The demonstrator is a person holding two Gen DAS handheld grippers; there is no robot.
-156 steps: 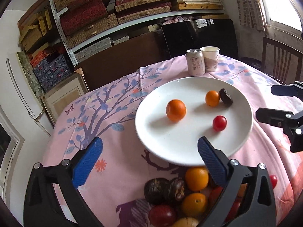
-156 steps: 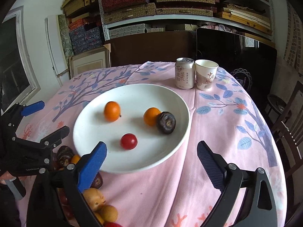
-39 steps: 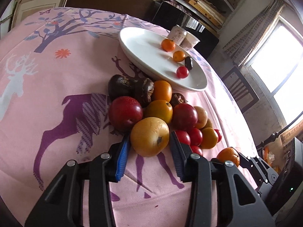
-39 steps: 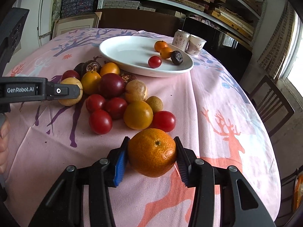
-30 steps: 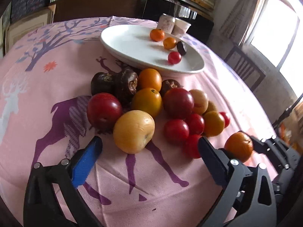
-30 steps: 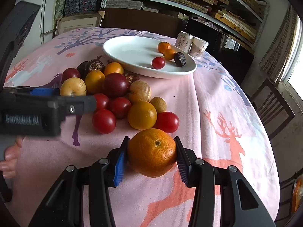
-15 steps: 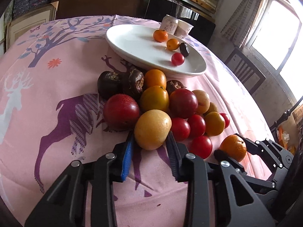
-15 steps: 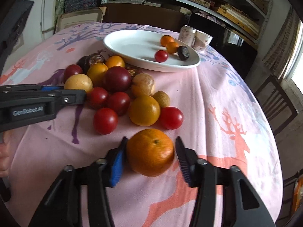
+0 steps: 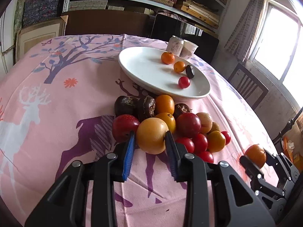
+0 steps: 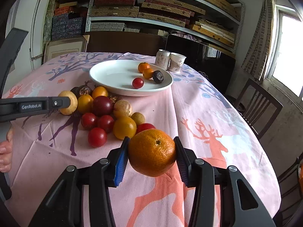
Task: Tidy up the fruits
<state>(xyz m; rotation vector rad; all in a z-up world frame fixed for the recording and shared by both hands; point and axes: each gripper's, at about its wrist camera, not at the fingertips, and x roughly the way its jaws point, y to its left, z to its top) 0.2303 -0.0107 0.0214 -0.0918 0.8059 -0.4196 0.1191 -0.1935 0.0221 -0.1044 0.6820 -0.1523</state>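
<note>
My left gripper (image 9: pixel 150 143) is shut on a yellow round fruit (image 9: pixel 152 135) at the near edge of a fruit pile (image 9: pixel 181 124) on the pink cloth. My right gripper (image 10: pixel 151 153) is shut on a large orange (image 10: pixel 152 152), held above the cloth. That orange also shows in the left wrist view (image 9: pixel 255 155), at the right. A white plate (image 9: pixel 144 71) beyond the pile holds two small oranges, a dark fruit and a red tomato (image 9: pixel 184 82). The plate also shows in the right wrist view (image 10: pixel 113 75), and so does the left gripper's yellow fruit (image 10: pixel 68 103).
A can (image 9: pixel 175 45) and a paper cup (image 9: pixel 189 51) stand behind the plate. A wooden chair (image 10: pixel 259 104) stands at the table's right edge. Shelves of boxes fill the back wall. A hand (image 10: pixel 5 153) shows at the left.
Both grippers have lifted slightly with their fruits and now sit higher over the table. The right gripper has tightened on the orange.
</note>
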